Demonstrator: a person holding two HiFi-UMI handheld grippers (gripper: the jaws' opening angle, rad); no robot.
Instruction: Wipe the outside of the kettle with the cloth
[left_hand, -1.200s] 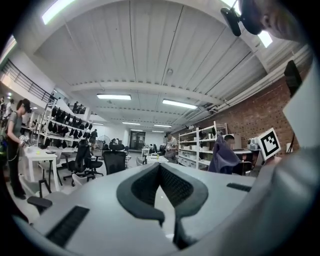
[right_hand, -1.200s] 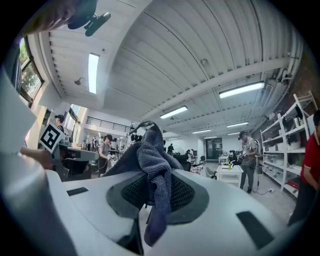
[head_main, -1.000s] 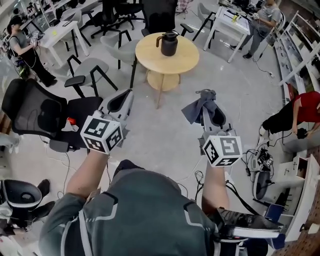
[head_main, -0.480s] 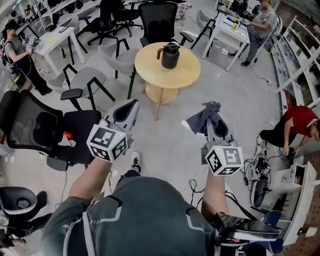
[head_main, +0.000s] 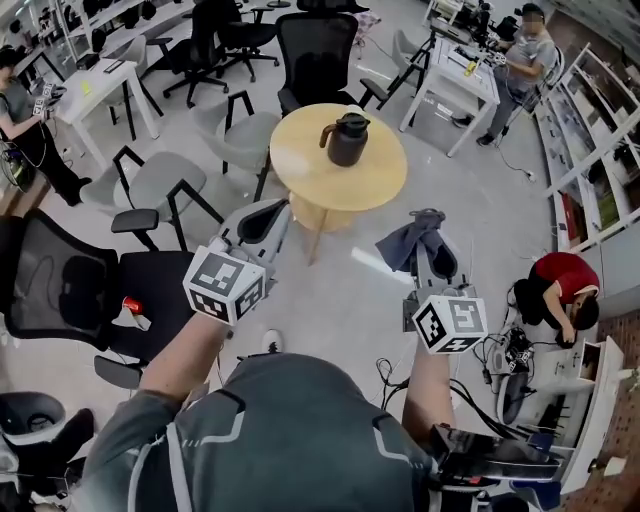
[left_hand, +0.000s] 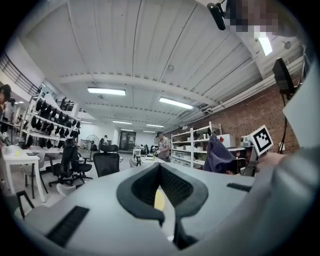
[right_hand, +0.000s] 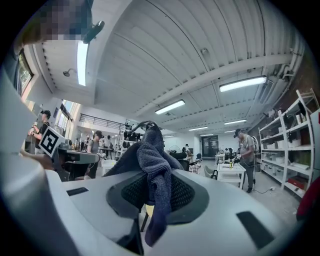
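A dark kettle (head_main: 347, 138) with a handle and spout stands on a round wooden table (head_main: 375, 180) ahead of me. My right gripper (head_main: 428, 240) is shut on a dark blue-grey cloth (head_main: 410, 243), which hangs bunched over its jaws (right_hand: 152, 165). My left gripper (head_main: 262, 218) is shut with nothing in it; its jaws meet in the left gripper view (left_hand: 162, 200). Both grippers are held level above the floor, short of the table and well apart from the kettle. From the left gripper view the cloth (left_hand: 217, 155) shows off to the right.
Black office chairs (head_main: 320, 55) and grey chairs (head_main: 245, 130) ring the table. A black chair (head_main: 70, 290) stands at my left. White desks (head_main: 455, 65) with a person stand behind; another person crouches at right by shelving (head_main: 560, 290). Cables lie on the floor at right.
Both grippers and I have moved forward toward the round table, so the kettle and table sit lower and closer in the head view. The cloth stays in the right gripper.
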